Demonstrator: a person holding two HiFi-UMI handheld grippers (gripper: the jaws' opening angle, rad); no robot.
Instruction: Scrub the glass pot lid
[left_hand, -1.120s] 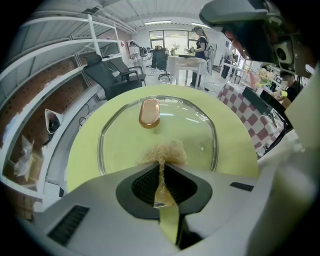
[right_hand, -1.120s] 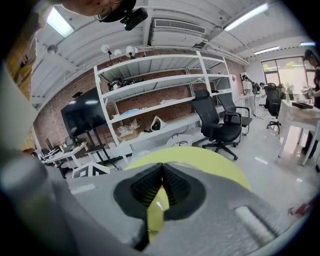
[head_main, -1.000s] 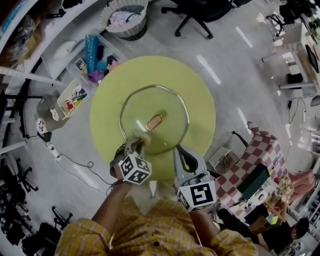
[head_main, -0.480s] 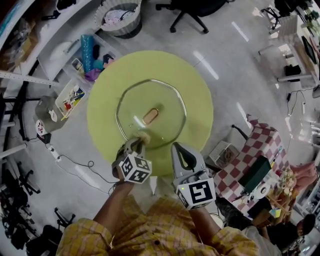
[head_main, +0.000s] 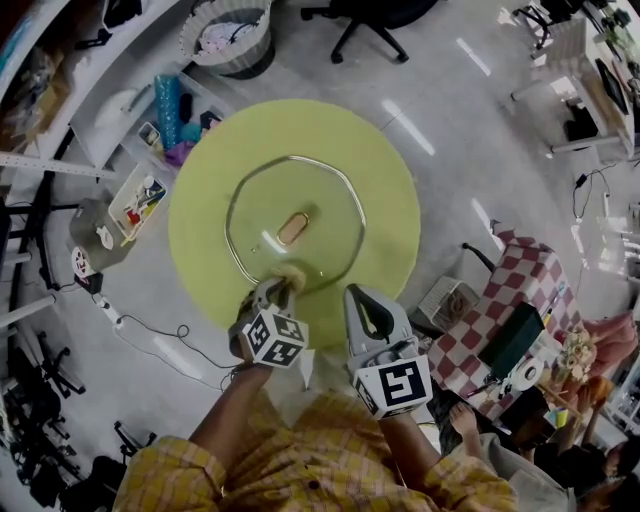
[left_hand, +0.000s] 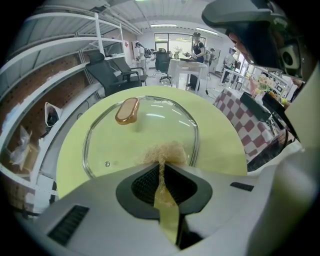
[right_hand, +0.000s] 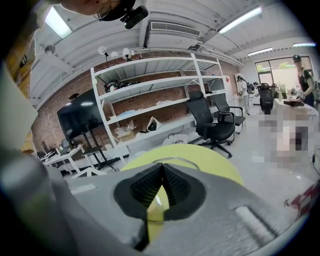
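Note:
A glass pot lid (head_main: 295, 220) (left_hand: 145, 127) with a metal rim and an amber knob (head_main: 292, 228) (left_hand: 127, 110) lies flat on the round yellow-green table (head_main: 385, 200). My left gripper (head_main: 279, 285) (left_hand: 161, 162) is shut on a tan scrubber pad (head_main: 288, 276) (left_hand: 165, 152) that rests on the lid's near edge. My right gripper (head_main: 368, 300) (right_hand: 159, 172) hovers at the table's near edge, right of the lid, jaws shut with nothing between them. The lid's rim (right_hand: 170, 161) shows just beyond those jaws.
A mesh basket (head_main: 225, 38) and an office chair (head_main: 365, 15) stand on the floor beyond the table. Bins of small items (head_main: 140, 205) lie to the left. A checkered cloth (head_main: 490, 320) sits at the right. Shelves (right_hand: 150, 95) line the wall.
The lid, table and both grippers keep the same relation. The whole head view has drifted slightly, and the scrubber stays on the lid's near edge.

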